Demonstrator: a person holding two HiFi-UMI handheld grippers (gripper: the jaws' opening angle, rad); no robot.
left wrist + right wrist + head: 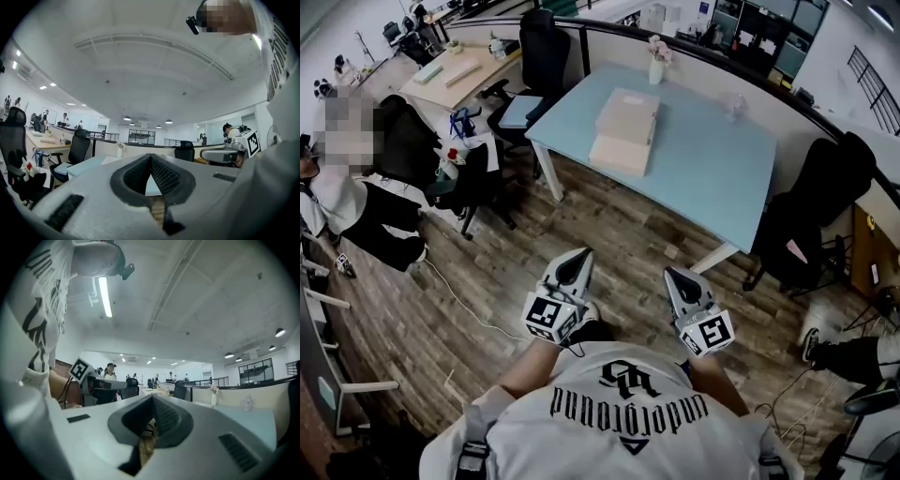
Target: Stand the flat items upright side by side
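Note:
Flat beige items (625, 129) lie stacked on a light blue table (703, 169) some way ahead of me. My left gripper (580, 254) and right gripper (673, 275) hang side by side close to my chest, above the wooden floor and well short of the table. Both are shut with nothing between the jaws. In the left gripper view the left gripper (150, 156) points level toward the table (86, 165), its ribbed pads pressed together. The right gripper (152, 398) looks the same in the right gripper view, with the table (255, 417) off to its right.
A vase of flowers (656, 58) and a small bottle (734, 107) stand at the table's far edge. Black office chairs sit at the table's left (542, 56) and right (820, 192). A seated person (352, 183) is at the left, and a cable (464, 305) runs over the floor.

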